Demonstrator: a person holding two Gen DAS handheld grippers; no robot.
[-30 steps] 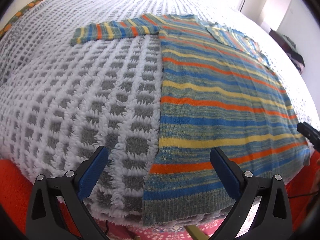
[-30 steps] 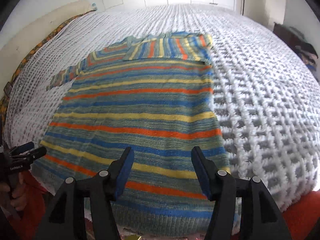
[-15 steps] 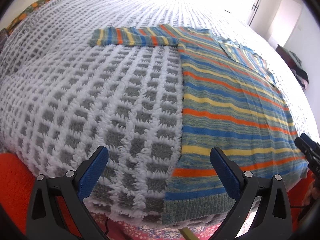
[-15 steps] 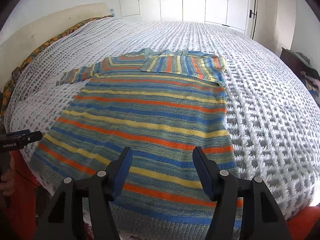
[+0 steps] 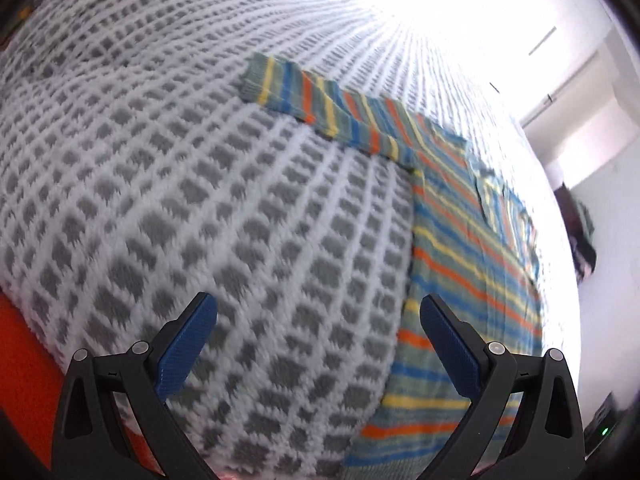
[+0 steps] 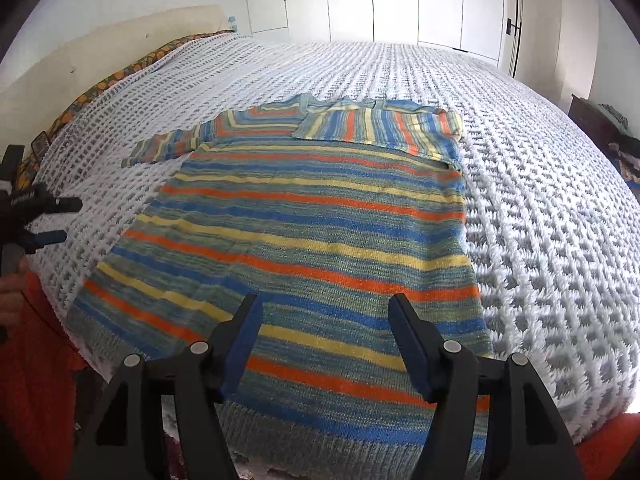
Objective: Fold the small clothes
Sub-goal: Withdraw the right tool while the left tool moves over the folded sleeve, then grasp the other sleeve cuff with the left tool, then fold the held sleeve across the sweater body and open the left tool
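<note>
- While both my tongs hang apart and empty, the striped sweater (image 6: 320, 240) lies flat, hem at the blanket's (image 6: 540, 240) near edge.
- Right gripper (image 6: 322, 340) over the hem; left gripper (image 5: 318, 344) over bare blanket left of it.
- Left sleeve (image 5: 320, 108) outstretched; open blanket far and right.

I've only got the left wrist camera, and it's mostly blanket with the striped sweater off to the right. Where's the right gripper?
Observer: The right gripper hangs over the hem end of the striped sweater, jaws open, nothing between them.
Operator: That sleeve on the far side, is it folded in?
Observer: Yes. The folded sleeve lies flat across the chest, just below the neckline.
Operator: And my gripper, is it over the sweater?
Observer: No. The left gripper is open and out over the blanket, off the sweater's side edge and nearer you than the outstretched sleeve.
</note>
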